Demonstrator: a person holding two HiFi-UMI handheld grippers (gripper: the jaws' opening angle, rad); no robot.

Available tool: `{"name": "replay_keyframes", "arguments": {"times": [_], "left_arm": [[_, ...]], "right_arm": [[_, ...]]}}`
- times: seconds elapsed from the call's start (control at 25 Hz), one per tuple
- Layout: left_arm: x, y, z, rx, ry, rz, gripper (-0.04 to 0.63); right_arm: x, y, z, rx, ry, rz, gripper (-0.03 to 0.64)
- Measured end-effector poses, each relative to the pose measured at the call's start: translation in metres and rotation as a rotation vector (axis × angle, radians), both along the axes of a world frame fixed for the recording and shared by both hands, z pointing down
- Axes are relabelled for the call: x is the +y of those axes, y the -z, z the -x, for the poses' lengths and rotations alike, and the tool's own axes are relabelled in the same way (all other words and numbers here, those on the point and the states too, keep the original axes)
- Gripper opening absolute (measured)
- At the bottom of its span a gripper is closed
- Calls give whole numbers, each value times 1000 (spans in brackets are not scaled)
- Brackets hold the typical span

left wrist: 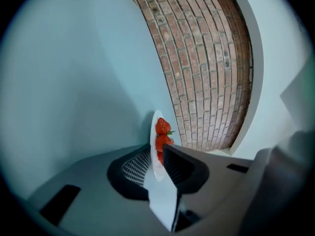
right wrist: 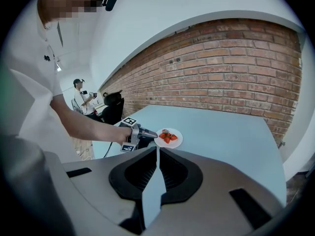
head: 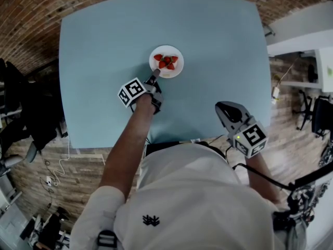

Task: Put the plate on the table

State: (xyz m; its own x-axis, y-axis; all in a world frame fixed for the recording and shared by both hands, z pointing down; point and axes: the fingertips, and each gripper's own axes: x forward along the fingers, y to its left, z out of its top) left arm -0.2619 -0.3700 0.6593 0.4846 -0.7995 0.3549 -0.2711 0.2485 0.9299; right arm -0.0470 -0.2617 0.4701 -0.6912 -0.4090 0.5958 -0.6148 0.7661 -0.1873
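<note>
We hold the left gripper (head: 154, 77) at the near rim of the white plate (head: 179, 66), its jaws narrowly apart with the rim between them. The plate carries strawberries (head: 166, 61) and lies flat on the blue table (head: 218, 40). Our right gripper (head: 220, 107) hovers near the table's front edge, well apart from the plate, jaws together on nothing.

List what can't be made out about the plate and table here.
- Strawberries: count unclear; too small in head view, plate edge-on in left gripper view.
- Near rim of plate: head view, left tongs cover it.
- Near edge of table: head view, person's torso hides part.
- Underside of plate: no view shows whether it sits flat.
</note>
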Motion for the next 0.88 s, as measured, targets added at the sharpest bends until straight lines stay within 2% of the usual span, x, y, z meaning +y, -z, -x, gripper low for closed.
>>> {"name": "replay_keyframes", "arguments": {"times": [0.24, 0.64, 0.72, 0.88], "left_arm": [[1, 3, 0, -124, -24, 54, 134], [11, 9, 8, -342, -17, 62, 236], [15, 9, 10, -418, -27, 63, 267], [21, 10, 16, -619, -50, 29, 336]], "right_arm": [[7, 3, -6, -6, -5, 0, 23], [26, 5, -29, -41, -10, -9, 23], [31, 5, -34, -46, -6, -13, 23], [41, 9, -47, -52, -1, -27, 23]]}}
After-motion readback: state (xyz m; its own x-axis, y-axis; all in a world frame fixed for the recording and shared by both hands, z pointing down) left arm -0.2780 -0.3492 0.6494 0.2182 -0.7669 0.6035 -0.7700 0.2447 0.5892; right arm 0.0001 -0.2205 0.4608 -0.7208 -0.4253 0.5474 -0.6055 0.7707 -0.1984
